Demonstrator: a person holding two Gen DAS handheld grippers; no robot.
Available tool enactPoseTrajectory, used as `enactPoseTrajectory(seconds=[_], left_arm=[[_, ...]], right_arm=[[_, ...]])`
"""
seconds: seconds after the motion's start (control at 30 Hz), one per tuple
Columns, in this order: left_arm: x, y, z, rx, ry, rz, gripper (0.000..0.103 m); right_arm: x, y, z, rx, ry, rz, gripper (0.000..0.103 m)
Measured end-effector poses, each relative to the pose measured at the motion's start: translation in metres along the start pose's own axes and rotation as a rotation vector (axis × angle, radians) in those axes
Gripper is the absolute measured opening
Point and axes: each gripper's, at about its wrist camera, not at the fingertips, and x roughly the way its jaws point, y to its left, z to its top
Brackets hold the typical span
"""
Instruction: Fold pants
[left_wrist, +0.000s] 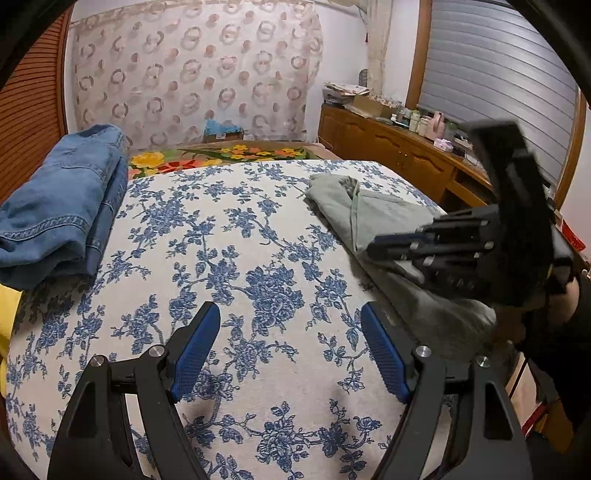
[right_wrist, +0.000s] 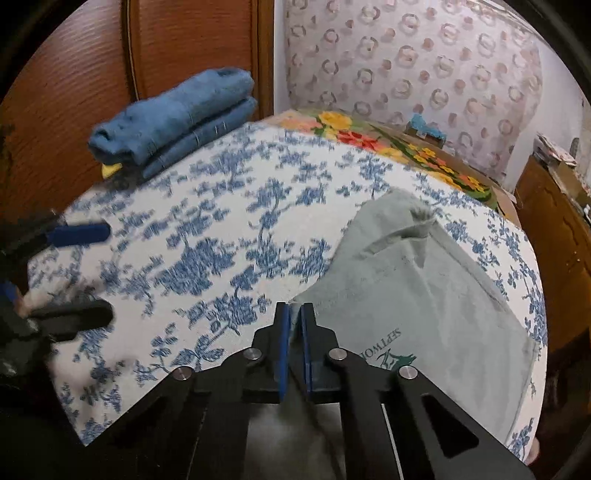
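Observation:
Grey-green pants (right_wrist: 417, 280) lie loosely bunched on the right side of a bed with a blue floral cover (right_wrist: 229, 229). In the left wrist view the pants (left_wrist: 369, 210) lie at the right. My right gripper (right_wrist: 294, 314) is shut on the near left edge of the pants; it also shows in the left wrist view (left_wrist: 384, 247), blurred, over the pants. My left gripper (left_wrist: 290, 314) is open and empty above the bare cover, left of the pants. It shows at the left edge of the right wrist view (right_wrist: 99, 273).
Folded blue jeans (left_wrist: 62, 206) lie at the bed's far left, against a wooden wardrobe (right_wrist: 74, 74). A bright floral blanket (left_wrist: 221, 155) lies beyond the cover. A wooden sideboard (left_wrist: 399, 147) with clutter stands along the right.

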Motion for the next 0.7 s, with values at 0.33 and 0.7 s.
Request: enactPoseTrajectory(seconds=[0.33, 0.7], left_arm=[[0.029, -0.014, 0.023, 0.073, 0.021, -0.044, 0.079], [0.059, -0.029, 0.045, 0.111, 0.068, -0.062, 0.079]], right_arm=[[-0.005, -0.02, 0.001, 0.014, -0.021, 0.05, 0.003], [-0.017, -0.06, 0.0, 0.061, -0.06, 0.007, 0.002]])
